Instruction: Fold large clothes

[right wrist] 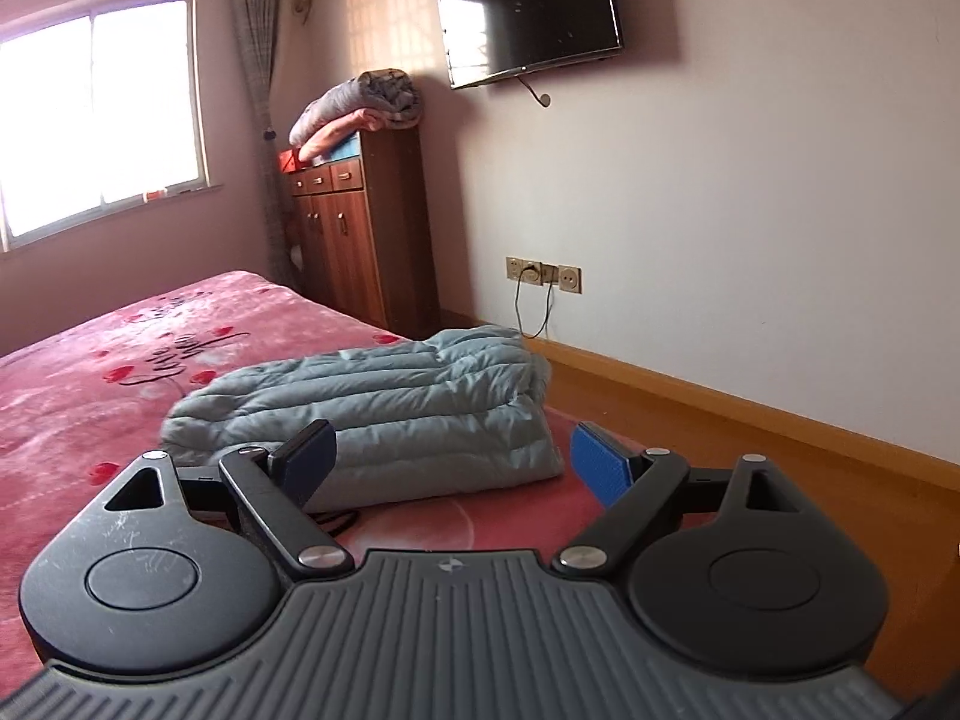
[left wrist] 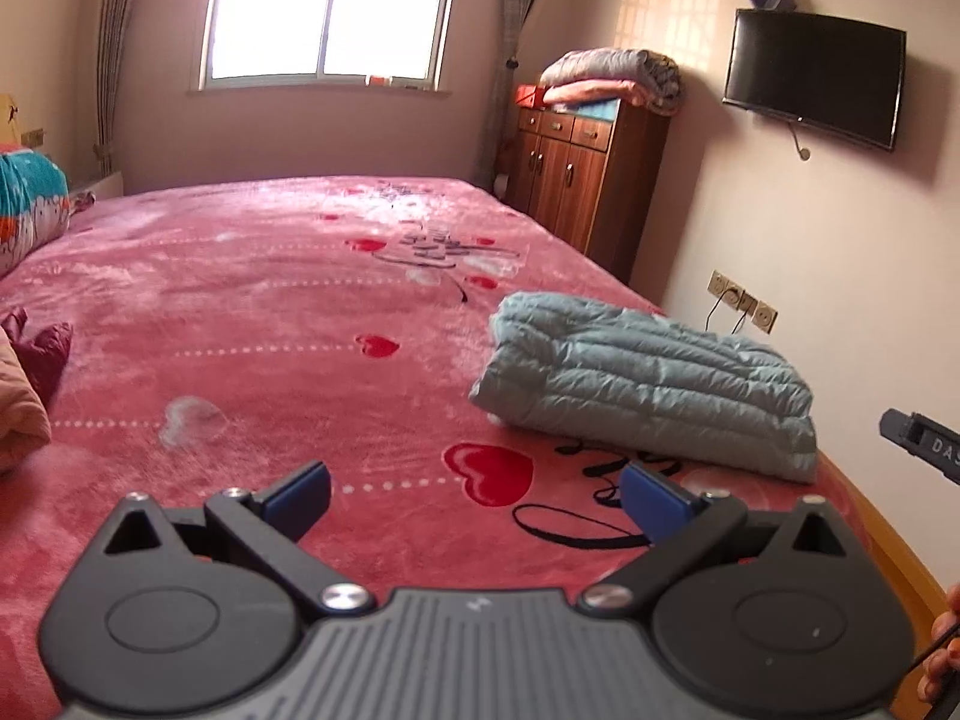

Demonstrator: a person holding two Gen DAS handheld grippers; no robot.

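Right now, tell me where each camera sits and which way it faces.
Left wrist: on the left tongs, open, looking along the pink bed to the window; a hand shows at right.
Right wrist: on the right tongs, open, facing the TV wall.
Shared: folded blue-grey jacket, cabinet, TV.

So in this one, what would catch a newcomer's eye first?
The folded grey-blue puffer jacket sits near the right edge of the pink heart-print bed cover. Both grippers are open and empty: the left gripper over bare cover, the right gripper just short of the jacket. A dark TV hangs on the wall beyond.
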